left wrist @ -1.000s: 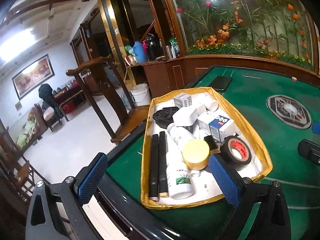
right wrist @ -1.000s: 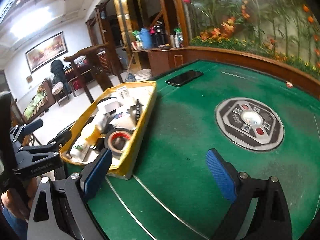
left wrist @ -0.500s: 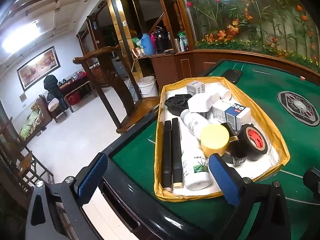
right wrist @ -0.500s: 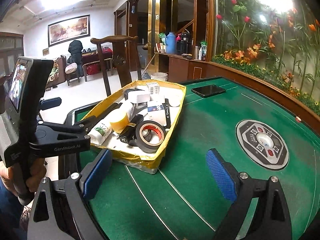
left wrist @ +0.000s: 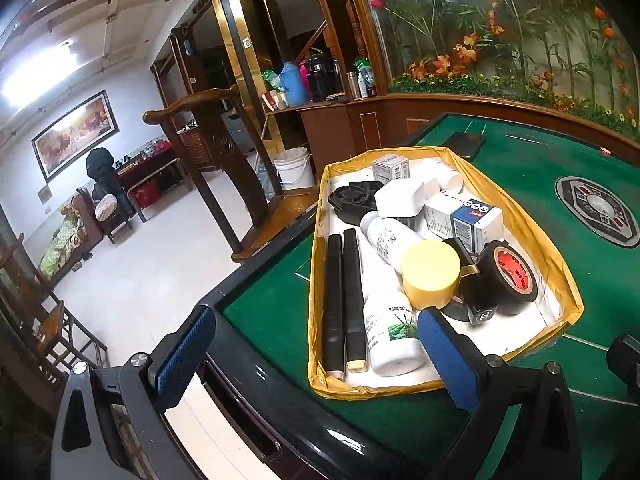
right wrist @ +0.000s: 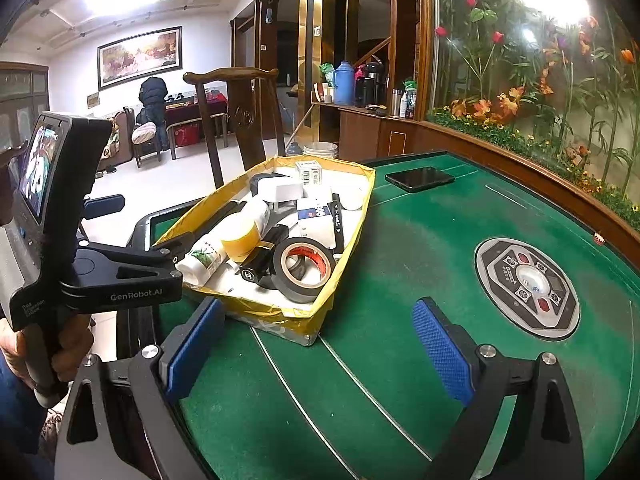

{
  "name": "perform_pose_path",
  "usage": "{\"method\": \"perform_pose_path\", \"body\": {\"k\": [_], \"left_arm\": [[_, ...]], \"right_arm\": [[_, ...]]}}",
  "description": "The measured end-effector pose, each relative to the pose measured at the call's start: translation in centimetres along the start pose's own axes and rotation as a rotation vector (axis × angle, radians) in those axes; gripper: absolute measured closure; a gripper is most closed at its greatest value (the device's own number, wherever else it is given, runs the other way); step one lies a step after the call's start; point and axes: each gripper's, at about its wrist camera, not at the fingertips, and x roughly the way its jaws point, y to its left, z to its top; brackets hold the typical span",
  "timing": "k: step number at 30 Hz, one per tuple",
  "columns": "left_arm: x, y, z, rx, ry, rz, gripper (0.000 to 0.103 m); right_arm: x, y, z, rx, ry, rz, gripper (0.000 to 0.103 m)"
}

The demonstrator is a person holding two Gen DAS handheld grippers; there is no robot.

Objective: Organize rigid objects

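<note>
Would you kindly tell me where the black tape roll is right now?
The black tape roll lies in the yellow tray's near right corner in the left wrist view, beside the yellow-capped bottle and touching a small black box.

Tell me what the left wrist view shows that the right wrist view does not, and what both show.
Only the left wrist view shows the two long black bars lying side by side at the tray's left edge.

Only the right wrist view shows the left gripper from outside, in a person's hand, and a black marker pen.

Both show the yellow-lined cardboard tray on the green felt table, the black tape roll, and the dark phone.
</note>
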Motion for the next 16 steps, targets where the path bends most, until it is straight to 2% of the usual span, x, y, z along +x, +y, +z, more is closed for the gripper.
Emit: {"method": "perform_pose_path", "body": {"k": [12,16], "left_arm": [[0.2,1.1,-0.2,-0.025,0.05,-0.044,0.001],[0.0,1.5,0.0,-0.032,0.039,-0.023,0.001]], "right_arm": [[0.0,0.1,-0.1,-0.001,-0.001,0.0,0.008],[0.1,0.1,-0.2,0.0,0.001,0.0,0.008]]}}
